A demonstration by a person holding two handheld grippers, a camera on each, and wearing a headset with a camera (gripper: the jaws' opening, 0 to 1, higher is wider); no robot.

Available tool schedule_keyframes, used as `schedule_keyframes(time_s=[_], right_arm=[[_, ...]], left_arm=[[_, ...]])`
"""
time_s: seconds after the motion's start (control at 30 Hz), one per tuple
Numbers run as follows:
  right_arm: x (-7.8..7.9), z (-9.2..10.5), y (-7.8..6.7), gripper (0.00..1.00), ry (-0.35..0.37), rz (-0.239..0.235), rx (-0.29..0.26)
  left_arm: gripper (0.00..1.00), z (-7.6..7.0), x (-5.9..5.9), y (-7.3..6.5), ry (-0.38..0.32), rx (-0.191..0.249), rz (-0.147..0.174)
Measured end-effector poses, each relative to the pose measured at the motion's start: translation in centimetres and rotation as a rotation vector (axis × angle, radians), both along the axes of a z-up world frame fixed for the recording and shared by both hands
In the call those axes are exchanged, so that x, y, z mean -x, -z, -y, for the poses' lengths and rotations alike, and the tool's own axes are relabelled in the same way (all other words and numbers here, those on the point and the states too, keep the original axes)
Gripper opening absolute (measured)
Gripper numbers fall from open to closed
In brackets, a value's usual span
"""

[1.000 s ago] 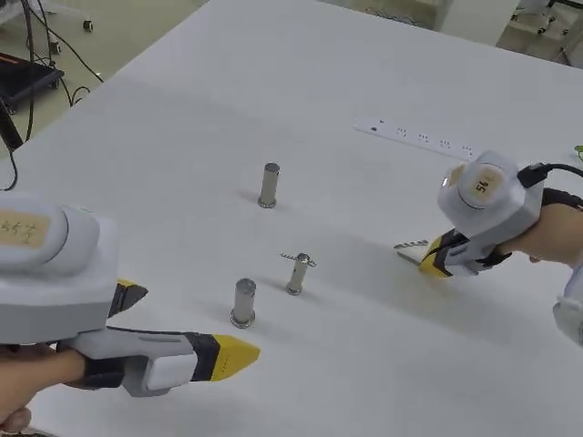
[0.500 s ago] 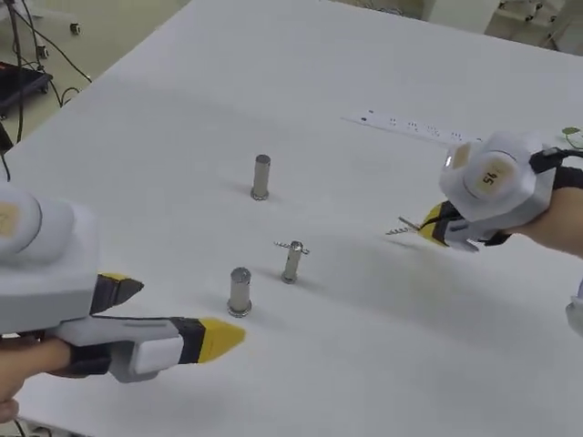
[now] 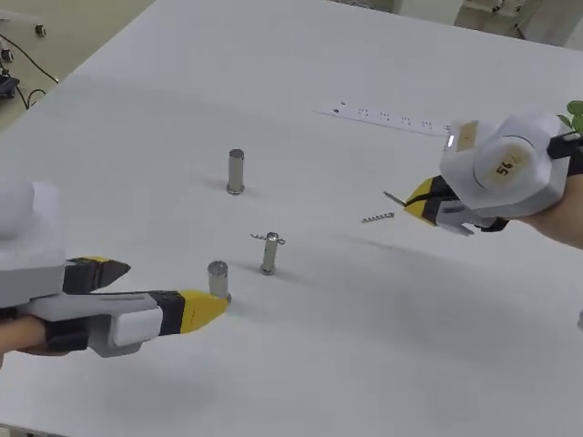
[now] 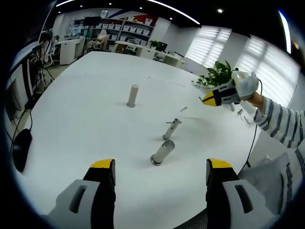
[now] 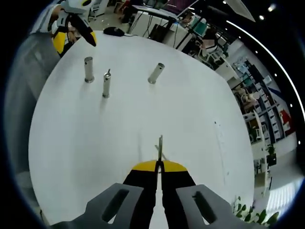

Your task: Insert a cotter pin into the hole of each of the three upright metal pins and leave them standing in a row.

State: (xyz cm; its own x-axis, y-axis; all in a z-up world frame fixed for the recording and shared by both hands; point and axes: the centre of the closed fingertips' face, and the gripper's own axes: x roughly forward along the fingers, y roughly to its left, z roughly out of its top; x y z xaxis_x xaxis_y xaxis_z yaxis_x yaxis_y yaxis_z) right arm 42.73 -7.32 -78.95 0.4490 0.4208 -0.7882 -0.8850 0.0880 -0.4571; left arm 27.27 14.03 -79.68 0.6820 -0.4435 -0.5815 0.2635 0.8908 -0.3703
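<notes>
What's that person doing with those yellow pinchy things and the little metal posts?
A person works at a white table with two tools. The right hand-held gripper is shut on a thin metal cotter pin. Three short grey metal pins stand upright: the middle metal pin has a small cotter pin through its top, while the far metal pin and the near metal pin have none. The left hand-held gripper is open by the near one.
</notes>
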Motion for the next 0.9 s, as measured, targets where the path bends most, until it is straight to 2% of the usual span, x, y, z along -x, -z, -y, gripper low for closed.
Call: schedule_keyframes(time_s=[0.13,0.37,0.43,0.47,0.57,0.77,0.9], right_arm=[[0.8,-0.4,-0.3,0.02,-0.009,0.011,-0.014],[2.1,-1.3,-0.6,0.02,-0.04,0.031,-0.021],[1.7,-1.3,-0.6,0.02,-0.044,0.032,-0.026],[2.0,-1.5,-0.7,0.02,-0.045,0.028,-0.039],[2.7,-1.9,-1.0,0.02,-0.054,0.036,-0.05],[4.0,-2.8,-1.7,0.02,-0.078,0.062,-0.064],[4.8,-3.2,-1.7,0.02,-0.102,0.075,-0.053]], left_arm=[[0.76,0.2,-0.6,-0.4,0.016,-0.014,0.021],[0.77,1.2,-1.7,-1.7,0.047,0.004,0.055],[0.73,1.7,-2.2,-2.2,0.071,0.003,0.079],[0.71,2.0,-2.4,-2.5,0.09,0.0,0.094],[0.64,2.9,-2.9,-3.1,0.122,0.001,0.114],[0.58,4.6,-4.1,-3.8,0.169,0.01,0.127],[0.52,6.0,-4.8,-4.2,0.192,0.051,0.124]])
